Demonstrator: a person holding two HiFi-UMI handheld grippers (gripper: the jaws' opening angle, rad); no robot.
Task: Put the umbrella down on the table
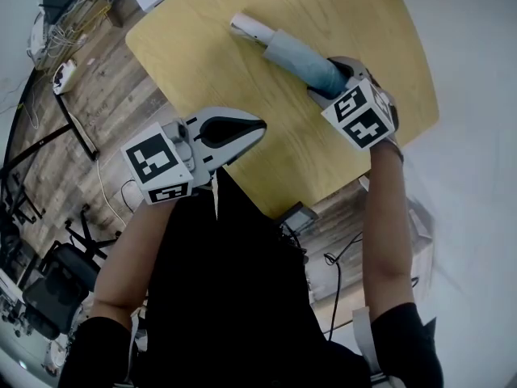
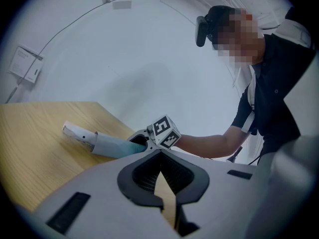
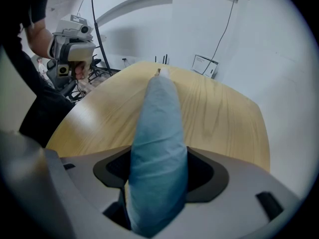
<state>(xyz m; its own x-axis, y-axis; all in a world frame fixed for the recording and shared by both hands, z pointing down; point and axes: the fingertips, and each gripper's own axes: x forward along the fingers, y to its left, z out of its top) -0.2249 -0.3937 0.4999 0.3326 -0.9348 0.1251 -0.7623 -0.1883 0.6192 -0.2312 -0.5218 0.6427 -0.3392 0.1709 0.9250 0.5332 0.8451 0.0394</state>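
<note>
Now in our right gripper (image 3: 157, 183): the folded light-blue fabric umbrella (image 3: 158, 128), pinched between the 2 jaws near 1 end.
Umbrella's place: low over the round-cornered yellow wooden table (image 1: 355, 23), its white end (image 1: 245, 27) pointing away from us; we cannot tell whether it touches the wood.
Our left gripper (image 1: 252, 128): jaws pressed together on nothing, at the table's near edge, apart from the umbrella.
Done: umbrella is over the tabletop.
Left, we judge: lowering it flat, then spreading the right jaws.
</note>
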